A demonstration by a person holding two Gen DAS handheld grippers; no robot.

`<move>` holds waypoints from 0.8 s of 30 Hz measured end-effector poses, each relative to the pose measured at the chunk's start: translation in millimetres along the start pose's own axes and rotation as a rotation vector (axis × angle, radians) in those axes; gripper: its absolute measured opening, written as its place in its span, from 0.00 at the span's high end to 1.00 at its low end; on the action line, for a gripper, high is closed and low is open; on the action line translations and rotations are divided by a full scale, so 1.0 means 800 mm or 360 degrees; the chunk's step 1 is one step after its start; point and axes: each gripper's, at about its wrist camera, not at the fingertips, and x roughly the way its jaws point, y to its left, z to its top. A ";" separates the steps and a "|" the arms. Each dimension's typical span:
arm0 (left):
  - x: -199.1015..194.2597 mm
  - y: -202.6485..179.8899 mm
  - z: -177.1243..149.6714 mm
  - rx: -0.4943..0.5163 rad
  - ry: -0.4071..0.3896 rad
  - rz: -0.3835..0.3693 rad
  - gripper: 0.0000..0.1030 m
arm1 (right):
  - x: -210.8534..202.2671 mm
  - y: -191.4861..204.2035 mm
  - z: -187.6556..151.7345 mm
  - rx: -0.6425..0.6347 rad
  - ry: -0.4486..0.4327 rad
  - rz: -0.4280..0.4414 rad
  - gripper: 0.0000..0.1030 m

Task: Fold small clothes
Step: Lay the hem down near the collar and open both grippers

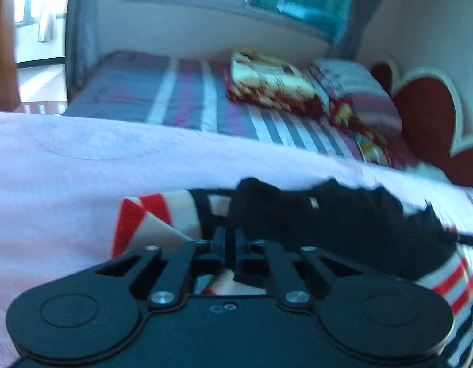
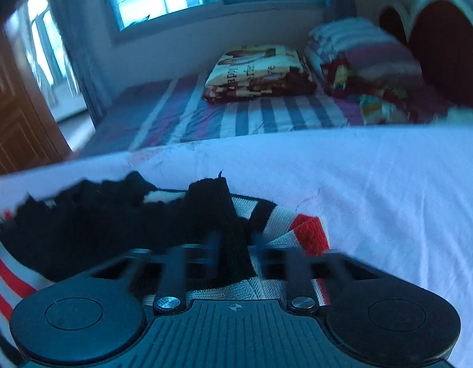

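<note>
Behind everything runs a striped bed [image 1: 181, 98] with a folded printed blanket [image 2: 258, 70] and pillows near its headboard end, under a bright window. Nearer to me a pale pink sheet [image 1: 67, 168] covers the surface I work on, and the knitted garment [image 2: 285, 224] lies on it close to my edge of that sheet, a small thing in red, white and dark stripes with a black ribbed band [image 1: 344, 214] bunched across its top.

My left gripper [image 1: 230, 242] has its jaws drawn together, and the black band's edge seems pinched between them, though blur leaves me unsure how much cloth is caught. My right gripper [image 2: 233, 245] is smeared by motion; a fold of the black ribbing stands between its fingers and I judge it clamped there.

I expect the garment to handle as light, soft and floppy: it will sag wherever it is unsupported, and the knit will stretch rather than slide. The ribbed band is the thicker, firmer place, so the two ends of that band look the best hold for lifting and laying it flat.

No basket, box or other container shows in either view.
</note>
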 end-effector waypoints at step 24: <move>-0.042 -0.106 -0.002 0.0332 -0.0242 -0.0117 0.38 | 0.005 0.147 -0.015 -0.0315 -0.0176 0.0127 0.63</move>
